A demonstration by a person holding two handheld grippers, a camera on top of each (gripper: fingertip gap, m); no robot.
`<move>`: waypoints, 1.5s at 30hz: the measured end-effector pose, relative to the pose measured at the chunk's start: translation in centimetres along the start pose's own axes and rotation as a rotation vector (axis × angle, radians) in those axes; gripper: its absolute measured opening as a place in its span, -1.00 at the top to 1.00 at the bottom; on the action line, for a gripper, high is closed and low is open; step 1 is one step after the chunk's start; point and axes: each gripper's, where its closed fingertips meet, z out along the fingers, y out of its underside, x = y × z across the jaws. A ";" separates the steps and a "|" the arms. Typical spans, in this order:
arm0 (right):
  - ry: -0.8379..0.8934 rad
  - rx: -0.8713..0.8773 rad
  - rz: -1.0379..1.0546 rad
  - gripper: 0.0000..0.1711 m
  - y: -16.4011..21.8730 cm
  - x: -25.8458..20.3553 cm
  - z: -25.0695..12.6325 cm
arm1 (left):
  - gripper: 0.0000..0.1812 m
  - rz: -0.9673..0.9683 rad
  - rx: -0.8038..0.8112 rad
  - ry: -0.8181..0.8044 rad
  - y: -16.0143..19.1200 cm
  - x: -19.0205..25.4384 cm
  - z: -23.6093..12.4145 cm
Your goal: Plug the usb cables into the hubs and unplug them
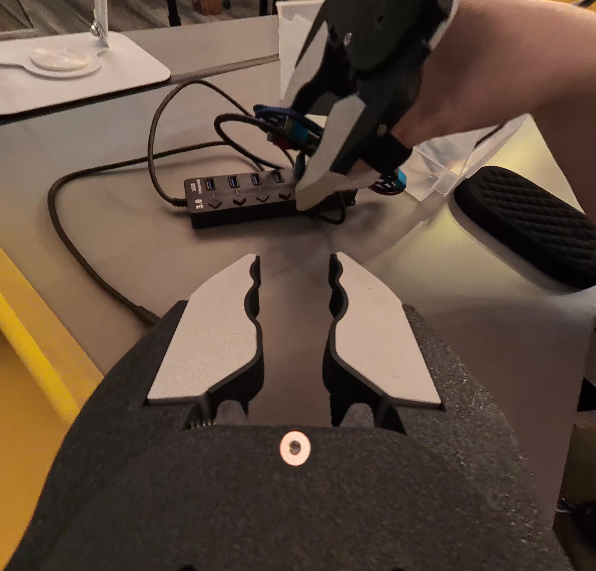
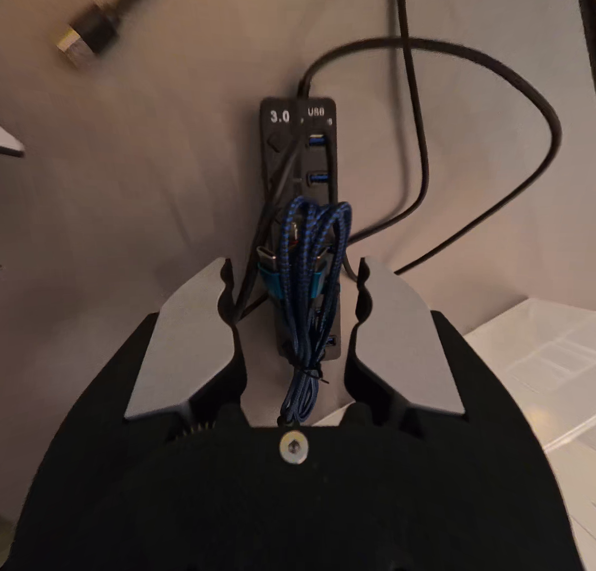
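A black USB hub (image 1: 245,197) with several blue ports lies on the grey table; its own black cable (image 1: 154,155) loops off its left end. In the right wrist view the hub (image 2: 322,155) runs straight away from me. A tied bundle of blue braided cable (image 2: 309,265) with blue-sleeved plugs lies over the hub between my right gripper's (image 2: 295,265) open fingers, which do not touch it. In the left wrist view the right gripper (image 1: 325,187) points down at the hub's right end, with the bundle (image 1: 283,123) behind it. My left gripper (image 1: 293,261) is open and empty, in front of the hub.
A clear plastic box (image 1: 451,161) stands right of the hub and also shows in the right wrist view (image 2: 532,362). A black padded rest (image 1: 529,223) lies at the right. A white lamp base (image 1: 64,71) sits at the back left. A loose USB plug (image 2: 84,39) lies on the table. From the right gripper's tips to the black padded rest (image 1: 529,223) is close to 25 centimeters.
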 end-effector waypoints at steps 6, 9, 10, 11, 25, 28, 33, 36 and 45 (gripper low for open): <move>0.060 -0.007 -0.037 0.43 0.0 -0.1 0.6 | 0.56 -0.045 -0.048 0.022 1.2 0.1 1.1; 0.021 -0.009 -0.116 0.25 -0.5 -0.1 -0.3 | 0.56 -0.027 -0.046 0.027 1.3 0.5 1.3; -0.037 0.007 -0.145 0.25 -0.8 -0.5 -0.9 | 0.56 -0.017 -0.041 0.026 1.3 0.5 1.2; -0.107 0.026 -0.169 0.25 -1.2 -0.8 -1.7 | 0.57 -0.010 -0.036 0.026 1.2 0.6 1.1; -0.236 -0.077 -0.015 0.26 -8.2 3.0 1.3 | 0.62 0.019 0.188 -0.095 -2.1 -0.9 -2.3; -0.236 -0.183 -0.054 0.27 -8.0 2.2 3.1 | 0.62 0.007 0.207 -0.073 -2.3 -0.6 -2.6; -0.263 -0.325 -0.101 0.28 -7.2 0.4 4.7 | 0.62 0.033 0.208 -0.082 -2.4 -0.5 -2.9; -0.298 -0.387 -0.097 0.28 -6.5 -0.7 5.3 | 0.62 0.036 0.208 -0.082 -2.4 -0.4 -3.0; -0.214 -0.455 -0.136 0.28 -5.7 -0.8 6.5 | 0.62 0.026 0.209 -0.067 -2.4 -0.3 -3.2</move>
